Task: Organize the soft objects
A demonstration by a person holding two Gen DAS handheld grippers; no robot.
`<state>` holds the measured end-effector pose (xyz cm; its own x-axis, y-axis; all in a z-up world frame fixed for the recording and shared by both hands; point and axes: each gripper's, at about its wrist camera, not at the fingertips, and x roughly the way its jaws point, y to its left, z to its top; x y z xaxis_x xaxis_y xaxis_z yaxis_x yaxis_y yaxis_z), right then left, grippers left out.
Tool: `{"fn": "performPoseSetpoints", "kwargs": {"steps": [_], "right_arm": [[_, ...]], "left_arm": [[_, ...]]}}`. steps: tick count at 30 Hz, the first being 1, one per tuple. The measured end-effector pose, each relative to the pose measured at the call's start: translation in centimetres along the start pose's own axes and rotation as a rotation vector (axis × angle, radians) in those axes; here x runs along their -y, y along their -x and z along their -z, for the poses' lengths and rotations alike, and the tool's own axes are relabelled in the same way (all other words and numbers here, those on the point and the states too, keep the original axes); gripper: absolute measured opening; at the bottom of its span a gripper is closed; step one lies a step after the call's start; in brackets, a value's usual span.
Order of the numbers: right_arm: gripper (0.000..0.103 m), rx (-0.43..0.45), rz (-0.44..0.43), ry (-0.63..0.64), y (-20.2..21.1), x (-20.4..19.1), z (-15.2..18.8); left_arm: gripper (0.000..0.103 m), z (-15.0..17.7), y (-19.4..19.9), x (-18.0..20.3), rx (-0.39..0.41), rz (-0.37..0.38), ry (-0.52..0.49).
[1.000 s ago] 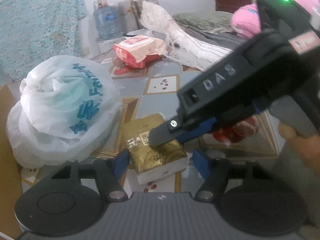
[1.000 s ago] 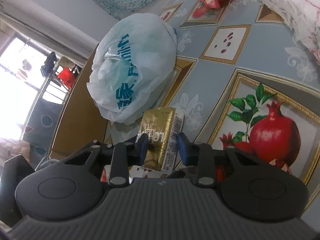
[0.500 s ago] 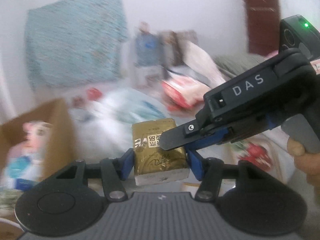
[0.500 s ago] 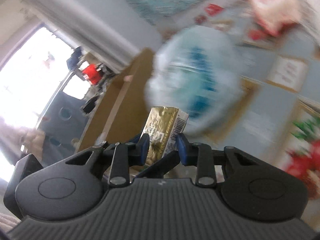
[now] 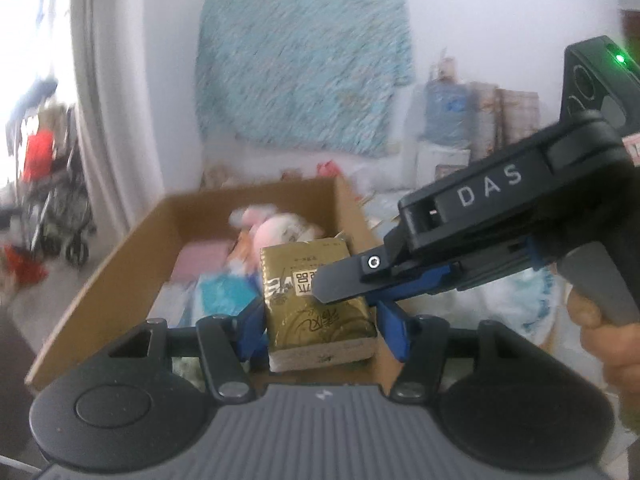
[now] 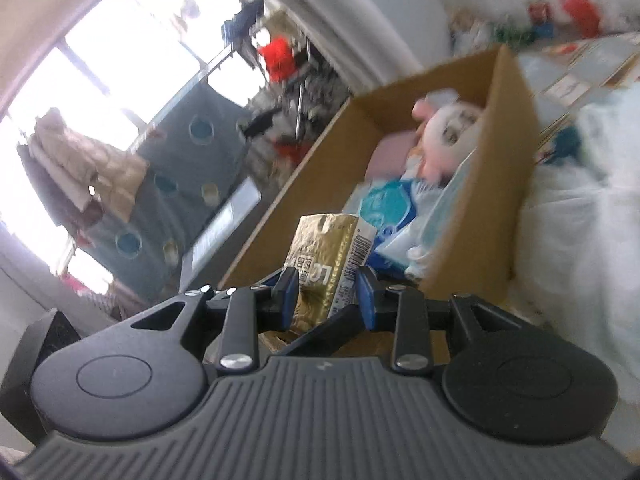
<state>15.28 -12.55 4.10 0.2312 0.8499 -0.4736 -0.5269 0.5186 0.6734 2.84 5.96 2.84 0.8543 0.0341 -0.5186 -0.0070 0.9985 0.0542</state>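
Observation:
A gold tissue pack (image 5: 304,264) hangs in the air, gripped from two sides. My left gripper (image 5: 320,332) is shut on its near end, blue pads against both flanks. From the right, my right gripper (image 5: 344,284) clamps the pack's top and bottom faces; in the right wrist view that gripper (image 6: 326,292) is shut on the pack (image 6: 324,240). Just beyond stands an open cardboard box (image 5: 120,256) holding a pink-and-white plush toy (image 5: 280,232), a pink cloth and blue packets. The pack is over the box's near edge (image 6: 496,184).
A white plastic bag (image 6: 580,208) bulges against the box's right wall. A person's hand (image 5: 600,320) holds the right gripper's handle. A stroller (image 5: 60,220) stands far left, by a bright window. A teal cloth (image 5: 304,80) hangs on the back wall beside a water bottle (image 5: 444,112).
Both grippers lifted the gold pack off the patterned floor mat and swung it left, past the white bag. The cardboard box has come into view straight ahead.

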Motion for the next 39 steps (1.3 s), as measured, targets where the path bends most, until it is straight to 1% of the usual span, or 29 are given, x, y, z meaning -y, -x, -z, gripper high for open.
{"fn": "performPoseSetpoints", "kwargs": {"steps": [3,5,7,10,11,13,18,21,22,23,24,25,27,28,29,31,34,37,39], "right_arm": [[0.032,-0.072,0.018,0.014,-2.6,-0.7,-0.4],[0.031,-0.114,0.040,0.017,-3.9,-0.8,-0.5],[0.032,-0.123,0.067,0.056,-4.5,-1.4,-0.7],[0.035,-0.139,0.087,0.060,-4.5,-1.5,-1.0],[0.036,-0.136,0.093,0.061,-4.4,-1.6,-0.9],[0.039,-0.132,0.099,0.057,-4.2,-1.3,-1.0],[0.042,-0.119,0.094,0.040,-4.2,-0.3,-1.3],[0.046,-0.099,0.085,0.034,-3.8,0.2,-1.2],[0.047,-0.087,0.078,0.031,-3.5,0.4,-1.2],[0.050,-0.071,0.072,0.028,-3.2,0.4,-1.1],[0.056,-0.051,0.068,0.029,-2.7,0.5,-1.1],[0.058,-0.028,0.068,0.031,-2.2,0.5,-1.0],[0.075,0.035,0.080,0.042,-1.2,0.7,-0.9],[0.079,0.075,0.084,0.049,-0.5,0.8,-0.8],[0.084,0.108,0.104,0.050,0.0,0.9,-0.8],[0.086,0.166,0.164,0.062,1.0,1.0,-0.4],[0.093,0.246,0.264,0.087,2.5,0.8,0.4],[0.102,0.327,0.344,0.123,4.3,-0.2,1.7],[0.102,0.381,0.410,0.150,5.3,-1.0,2.6]], "left_arm": [[0.061,0.3,-1.4,-1.8,-0.062,0.011,0.056],[0.061,0.7,-2.1,-2.8,-0.108,0.032,0.088],[0.062,1.7,-1.9,-3.9,-0.148,0.061,0.112],[0.064,2.7,-1.7,-4.0,-0.189,0.093,0.126],[0.065,2.8,-1.7,-3.8,-0.183,0.091,0.119],[0.069,2.9,-1.7,-3.7,-0.175,0.084,0.109],[0.071,2.5,-2.1,-3.6,-0.184,0.086,0.111],[0.075,2.4,-1.6,-3.8,-0.167,0.082,0.123],[0.078,2.4,-1.2,-3.9,-0.148,0.080,0.129],[0.081,2.4,-0.8,-4.0,-0.129,0.079,0.133],[0.086,2.3,-0.4,-4.0,-0.107,0.079,0.137],[0.090,2.2,0.1,-4.1,-0.082,0.079,0.141],[0.096,2.0,1.1,-4.2,-0.035,0.080,0.153],[0.099,1.9,1.6,-4.3,-0.013,0.083,0.160],[0.100,1.8,2.0,-4.3,0.002,0.085,0.165],[0.102,1.6,2.7,-4.2,0.024,0.091,0.169],[0.103,1.3,3.6,-3.9,0.045,0.103,0.165],[0.103,1.2,4.1,-3.5,0.055,0.101,0.157],[0.103,1.2,4.4,-3.2,0.053,0.092,0.151]]}}
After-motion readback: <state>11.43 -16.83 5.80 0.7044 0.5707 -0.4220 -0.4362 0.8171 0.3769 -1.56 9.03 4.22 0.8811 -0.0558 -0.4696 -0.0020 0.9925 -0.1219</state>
